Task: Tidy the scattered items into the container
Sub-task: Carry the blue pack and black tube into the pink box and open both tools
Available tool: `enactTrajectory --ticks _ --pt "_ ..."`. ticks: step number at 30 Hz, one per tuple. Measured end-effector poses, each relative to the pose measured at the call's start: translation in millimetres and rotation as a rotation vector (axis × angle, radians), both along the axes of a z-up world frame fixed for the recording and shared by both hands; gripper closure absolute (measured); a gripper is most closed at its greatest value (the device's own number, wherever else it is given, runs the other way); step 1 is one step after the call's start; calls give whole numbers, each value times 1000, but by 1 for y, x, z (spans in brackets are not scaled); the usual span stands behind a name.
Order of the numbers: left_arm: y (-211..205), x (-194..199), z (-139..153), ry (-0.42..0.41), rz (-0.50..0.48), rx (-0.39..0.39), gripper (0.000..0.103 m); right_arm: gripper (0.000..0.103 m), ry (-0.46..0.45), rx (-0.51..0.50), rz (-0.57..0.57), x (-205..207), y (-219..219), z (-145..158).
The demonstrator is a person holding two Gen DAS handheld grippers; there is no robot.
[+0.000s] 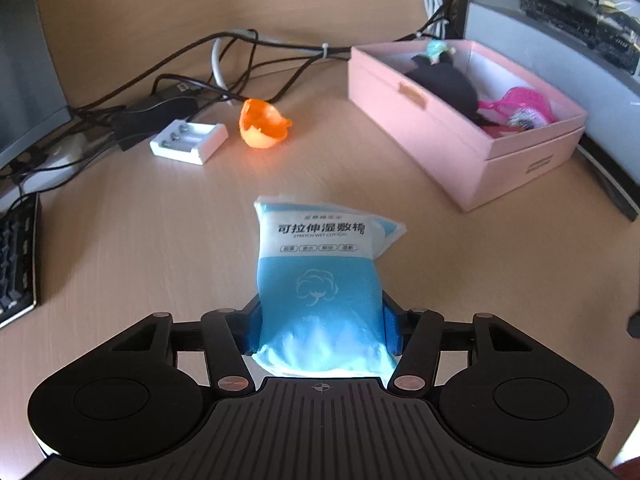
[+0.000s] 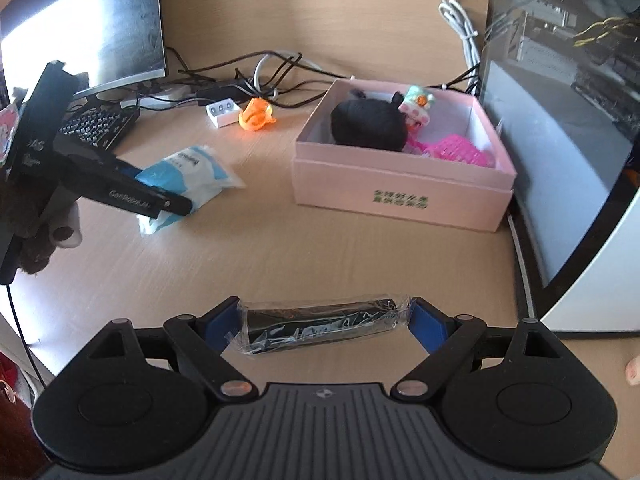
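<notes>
My left gripper (image 1: 320,320) is shut on a blue pack of wet cotton pads (image 1: 320,272), which shows in the right wrist view (image 2: 192,176) held just above the desk, left of the pink box. The pink box (image 1: 440,136) stands open at the right and holds a black plush (image 1: 444,84), a pink mesh item (image 1: 520,108) and a small toy. My right gripper (image 2: 324,320) has its fingers on both ends of a black stick in clear wrap (image 2: 320,324), low over the desk in front of the pink box (image 2: 400,196). An orange toy (image 1: 262,122) lies behind.
A white battery charger (image 1: 188,140) and a tangle of cables (image 1: 180,92) lie at the back. A keyboard (image 1: 16,260) and a monitor (image 2: 88,32) are at the left. A computer case (image 2: 560,140) stands right of the box.
</notes>
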State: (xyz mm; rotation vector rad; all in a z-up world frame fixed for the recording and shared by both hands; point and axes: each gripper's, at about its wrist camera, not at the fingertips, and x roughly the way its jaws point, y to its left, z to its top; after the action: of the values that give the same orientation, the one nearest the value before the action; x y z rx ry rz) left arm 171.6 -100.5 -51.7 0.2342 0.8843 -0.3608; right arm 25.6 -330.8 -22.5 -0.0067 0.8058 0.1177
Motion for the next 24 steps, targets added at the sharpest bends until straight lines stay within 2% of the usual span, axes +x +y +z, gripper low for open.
enactTrajectory --ticks 7,12,15,18,24 --pt "-43 -53 42 -118 -97 -18 45 14 -65 -18 65 -14 -30 24" --pt "-71 -70 80 -209 -155 -73 45 14 -211 -33 56 -32 -49 62" --pt "-87 -59 95 -226 -193 -105 45 14 -317 -50 37 -39 -55 87" --pt "-105 -37 98 -232 -216 -110 45 14 -411 -56 18 -42 -56 110" --pt "-142 18 92 -232 -291 -95 45 14 -493 -72 -10 -45 -48 132"
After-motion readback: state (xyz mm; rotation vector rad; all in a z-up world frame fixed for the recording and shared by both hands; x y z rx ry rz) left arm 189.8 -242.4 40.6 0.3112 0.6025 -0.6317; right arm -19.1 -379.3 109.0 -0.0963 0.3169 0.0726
